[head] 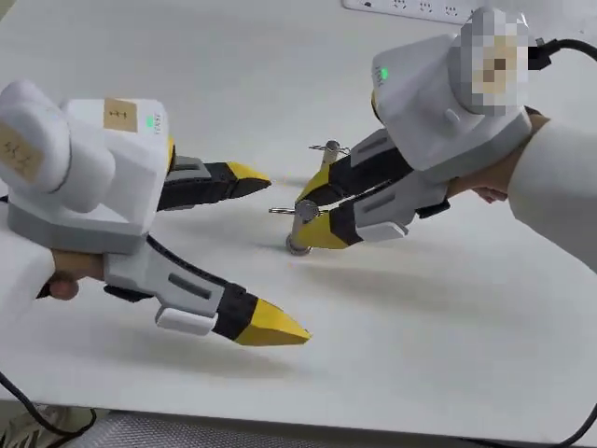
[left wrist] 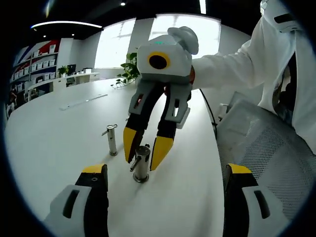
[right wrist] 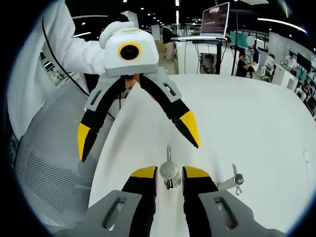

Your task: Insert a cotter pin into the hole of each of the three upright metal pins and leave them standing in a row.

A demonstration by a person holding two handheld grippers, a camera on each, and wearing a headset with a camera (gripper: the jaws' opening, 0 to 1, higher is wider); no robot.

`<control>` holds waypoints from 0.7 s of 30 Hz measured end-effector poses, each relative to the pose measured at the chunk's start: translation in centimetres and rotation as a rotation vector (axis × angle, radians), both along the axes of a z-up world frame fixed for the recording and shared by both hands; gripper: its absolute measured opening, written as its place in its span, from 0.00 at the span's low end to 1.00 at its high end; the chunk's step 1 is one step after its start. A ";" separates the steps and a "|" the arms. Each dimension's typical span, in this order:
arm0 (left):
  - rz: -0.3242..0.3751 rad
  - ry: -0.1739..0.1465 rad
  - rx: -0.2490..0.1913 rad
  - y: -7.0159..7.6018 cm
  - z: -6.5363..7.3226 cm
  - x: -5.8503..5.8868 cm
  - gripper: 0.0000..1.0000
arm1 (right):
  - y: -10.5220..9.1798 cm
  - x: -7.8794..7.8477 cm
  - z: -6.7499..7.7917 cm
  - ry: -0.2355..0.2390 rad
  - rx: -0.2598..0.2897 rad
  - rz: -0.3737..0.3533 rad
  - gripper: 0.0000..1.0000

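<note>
On the white table (left wrist: 59,133), 2 metal pins (left wrist: 112,139), windows (left wrist: 118,44) beyond

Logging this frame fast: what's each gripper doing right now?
Left gripper: open wide, holding nothing.
Right gripper: closed on an upright metal pin.

A white table (head: 420,355) bears, seemingly, a power strip (head: 410,7).

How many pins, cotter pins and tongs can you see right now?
Pins: 2
Cotter pins: 2
Tongs: 2, left tongs and right tongs
Total: 6
</note>
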State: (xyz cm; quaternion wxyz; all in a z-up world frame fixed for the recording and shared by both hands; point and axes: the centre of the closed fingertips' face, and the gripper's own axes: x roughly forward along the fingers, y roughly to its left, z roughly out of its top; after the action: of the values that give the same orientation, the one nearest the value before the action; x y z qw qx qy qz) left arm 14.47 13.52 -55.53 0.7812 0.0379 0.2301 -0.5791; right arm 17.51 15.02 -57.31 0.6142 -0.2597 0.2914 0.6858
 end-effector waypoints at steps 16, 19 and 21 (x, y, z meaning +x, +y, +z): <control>0.054 0.018 0.027 1.2 -0.8 0.1 0.99 | -0.6 -0.6 0.1 -0.065 -0.020 0.025 0.08; 0.061 0.019 0.027 1.3 -0.7 0.2 0.99 | -1.4 -1.1 0.6 -0.070 -0.003 0.018 0.08; 0.067 0.019 0.026 1.3 -0.6 0.3 0.99 | -2.3 -1.4 1.0 -0.072 0.006 0.016 0.08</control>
State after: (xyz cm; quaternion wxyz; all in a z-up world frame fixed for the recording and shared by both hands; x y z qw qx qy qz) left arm 14.79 14.84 -56.15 0.7974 0.0346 0.2463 -0.5499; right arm 16.12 12.72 -56.35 0.6198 -0.2846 0.2648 0.6817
